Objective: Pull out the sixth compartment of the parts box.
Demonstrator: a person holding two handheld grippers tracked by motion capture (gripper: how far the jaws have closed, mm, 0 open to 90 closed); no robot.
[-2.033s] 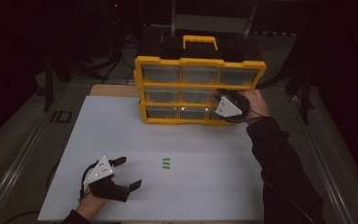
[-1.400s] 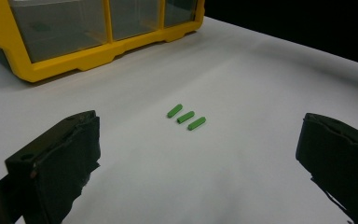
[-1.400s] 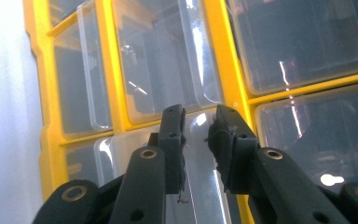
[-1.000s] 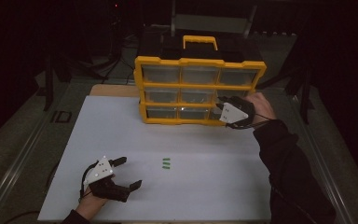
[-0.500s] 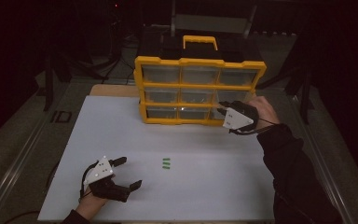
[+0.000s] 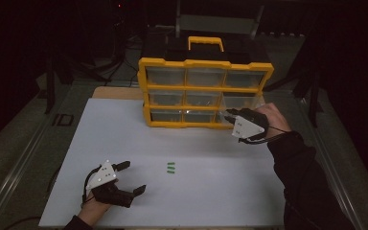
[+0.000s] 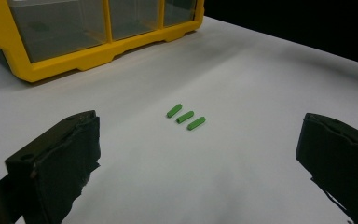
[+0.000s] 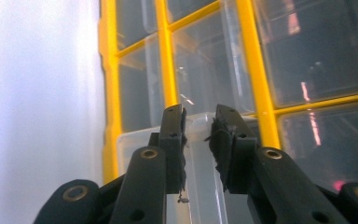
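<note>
A yellow drawer cabinet [image 6: 206, 86] with clear drawers stands at the back of the white table [image 6: 124, 139]. My right gripper [image 6: 228, 114] is at the cabinet's right end, shut on the front lip of a clear drawer [image 6: 242, 101] that stands partly drawn out. In the right gripper view the gripper [image 8: 199, 117] pinches that lip [image 8: 196, 122] between its jaws. Three small green pegs [image 6: 171, 167] lie side by side mid-table. My left gripper [image 6: 134, 176] rests at the near left, open and empty, facing the pegs [image 7: 186, 116]; its jaws frame them in the left gripper view [image 7: 198, 135].
The cabinet has a black top with a yellow carry handle [image 6: 205, 43]. A brown board [image 6: 117, 92] shows behind the table's far left corner. Metal rails [image 6: 24, 158] run along both sides. The surroundings are dark.
The right gripper has come a little toward the near side and right, and the drawer has come out with it. The left gripper has stayed put.
</note>
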